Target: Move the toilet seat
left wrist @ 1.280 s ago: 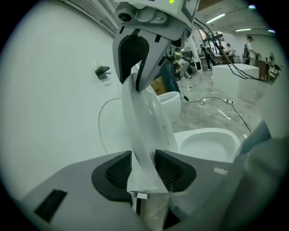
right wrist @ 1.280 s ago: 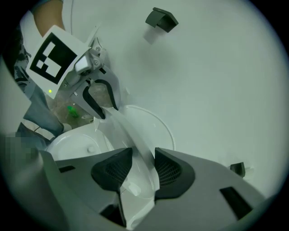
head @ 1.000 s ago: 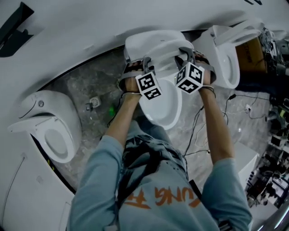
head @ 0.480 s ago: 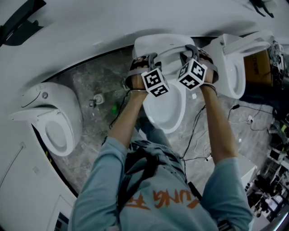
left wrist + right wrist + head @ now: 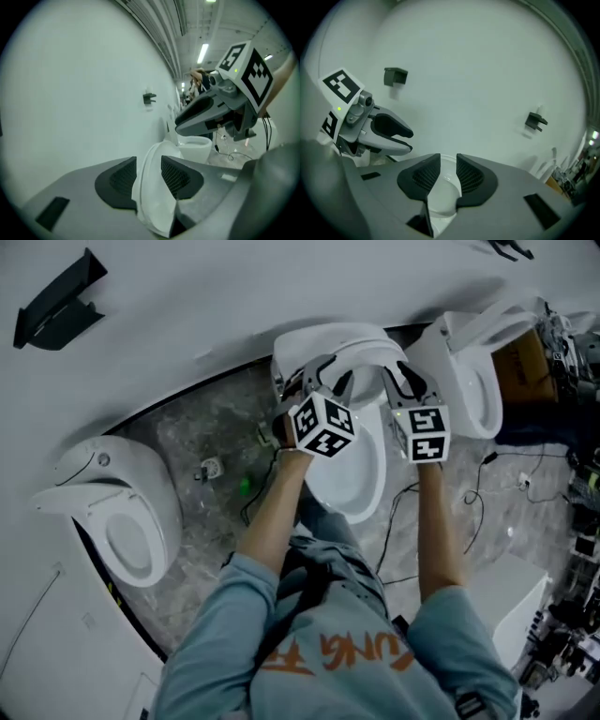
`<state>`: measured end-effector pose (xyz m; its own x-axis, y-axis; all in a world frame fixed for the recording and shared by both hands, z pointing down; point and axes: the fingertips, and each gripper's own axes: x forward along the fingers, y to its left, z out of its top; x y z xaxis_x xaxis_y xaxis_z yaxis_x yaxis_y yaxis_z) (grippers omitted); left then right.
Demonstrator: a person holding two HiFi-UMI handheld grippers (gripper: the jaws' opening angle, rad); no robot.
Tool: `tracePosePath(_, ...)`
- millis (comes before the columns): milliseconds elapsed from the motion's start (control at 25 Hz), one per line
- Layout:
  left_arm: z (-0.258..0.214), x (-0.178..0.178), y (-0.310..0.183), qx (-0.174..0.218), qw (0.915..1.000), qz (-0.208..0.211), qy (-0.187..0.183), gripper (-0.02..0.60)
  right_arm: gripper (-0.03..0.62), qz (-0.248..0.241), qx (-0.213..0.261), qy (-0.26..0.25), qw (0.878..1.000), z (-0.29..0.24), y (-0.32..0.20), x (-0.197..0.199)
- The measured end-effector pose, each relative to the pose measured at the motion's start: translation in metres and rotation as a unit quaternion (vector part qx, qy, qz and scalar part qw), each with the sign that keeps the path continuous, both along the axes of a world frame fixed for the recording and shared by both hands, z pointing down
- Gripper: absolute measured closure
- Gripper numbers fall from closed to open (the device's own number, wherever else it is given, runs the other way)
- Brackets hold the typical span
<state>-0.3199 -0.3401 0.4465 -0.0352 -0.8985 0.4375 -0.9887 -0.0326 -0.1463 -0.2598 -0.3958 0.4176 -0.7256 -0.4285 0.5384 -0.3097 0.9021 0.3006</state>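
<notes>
The middle toilet's white seat (image 5: 361,345) is tilted up off its bowl (image 5: 352,479), toward the wall. My left gripper (image 5: 314,371) clamps the seat's left side and my right gripper (image 5: 403,376) its right side. In the left gripper view the dark ribbed pads (image 5: 176,176) press on the seat's white rim (image 5: 150,187), so the left gripper (image 5: 149,164) is shut on it. In the right gripper view the seat's rim (image 5: 440,199) fills the gap of the right gripper (image 5: 446,161), whose jaws have just been closing on it.
A second toilet (image 5: 122,521) stands at the left and a third (image 5: 469,371) at the right, close to the right arm. A black bracket (image 5: 56,296) hangs on the white wall. Cables (image 5: 412,512) trail over the marble floor. A white box (image 5: 511,587) and clutter sit at the lower right.
Both grippers have risen and rolled, and the seat has swung up from the bowl toward the wall. The marker cubes now sit farther apart.
</notes>
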Motion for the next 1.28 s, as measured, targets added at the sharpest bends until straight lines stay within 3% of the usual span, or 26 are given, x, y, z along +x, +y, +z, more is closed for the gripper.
tracePosePath(160, -0.062, 0.013, 0.027, 0.071, 0.9945, -0.022, 0.074, 0.453, 0.564, 0.059, -0.010, -0.096, 0.994, -0.053, 0.013, 0.037)
tracePosePath(200, -0.080, 0.016, 0.036, 0.094, 0.9899, -0.033, 0.100, 0.484, 0.594, 0.065, -0.014, -0.115, 0.991, -0.065, 0.017, 0.046)
tracePosePath(280, -0.114, 0.018, 0.053, 0.141, 0.9784, -0.059, 0.139, 0.552, 0.595, 0.069, -0.024, -0.157, 0.985, -0.093, 0.024, 0.060)
tracePosePath(400, -0.149, 0.021, 0.069, 0.185, 0.9652, -0.077, 0.168, 0.577, 0.595, 0.080, -0.022, -0.228, 0.970, -0.135, 0.041, 0.078)
tracePosePath(480, -0.166, 0.027, 0.076, 0.211, 0.9588, -0.068, 0.178, 0.578, 0.595, 0.092, -0.024, -0.270, 0.958, -0.154, 0.051, 0.089)
tracePosePath(640, -0.219, 0.048, 0.085, 0.285, 0.9340, -0.012, 0.215, 0.580, 0.597, 0.145, -0.049, -0.331, 0.931, -0.169, 0.059, 0.118)
tracePosePath(720, -0.238, 0.059, 0.082, 0.291, 0.9364, 0.005, 0.197, 0.580, 0.596, 0.162, -0.054, -0.341, 0.924, -0.173, 0.061, 0.132)
tracePosePath(800, -0.246, 0.072, 0.077, 0.287, 0.9416, 0.005, 0.176, 0.580, 0.596, 0.165, -0.049, -0.337, 0.926, -0.175, 0.062, 0.146)
tracePosePath(1000, -0.230, 0.105, 0.061, 0.235, 0.9661, -0.035, 0.100, 0.580, 0.597, 0.165, -0.027, -0.308, 0.937, -0.174, 0.057, 0.191)
tracePosePath(1280, -0.233, 0.134, 0.052, 0.233, 0.9659, -0.072, 0.086, 0.580, 0.595, 0.152, -0.018, -0.296, 0.943, -0.179, 0.044, 0.232)
